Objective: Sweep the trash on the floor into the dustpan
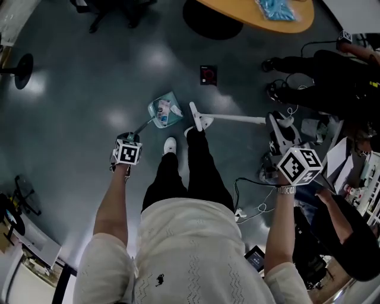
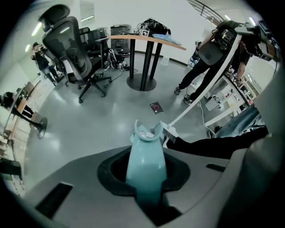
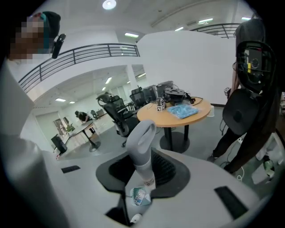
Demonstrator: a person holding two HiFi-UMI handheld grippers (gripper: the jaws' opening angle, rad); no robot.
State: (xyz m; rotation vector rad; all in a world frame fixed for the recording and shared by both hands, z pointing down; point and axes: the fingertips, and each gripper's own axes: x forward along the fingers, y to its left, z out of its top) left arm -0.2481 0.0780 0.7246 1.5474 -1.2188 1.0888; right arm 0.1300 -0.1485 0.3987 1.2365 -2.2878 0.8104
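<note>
my left hand-held gripper [image 1: 127,149] is clamped on the thin handle of the dustpan [image 1: 166,113], light stiff plastic, at the frame's middle with trash [image 1: 162,108] inside. my right hand-held gripper [image 1: 297,163] is closed on the top end of the broom [image 1: 236,118], which is long and may swing. the floor [image 1: 89,83] looks smooth and shiny, with a round desk [image 1: 249,18] at the upper right.

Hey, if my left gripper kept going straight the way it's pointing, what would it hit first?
The left gripper is shut on the dustpan by its handle, pointing along it. Just past the pan's mouth sits the broom head, probably the first contact, then the floor; depth is uncertain.
</note>
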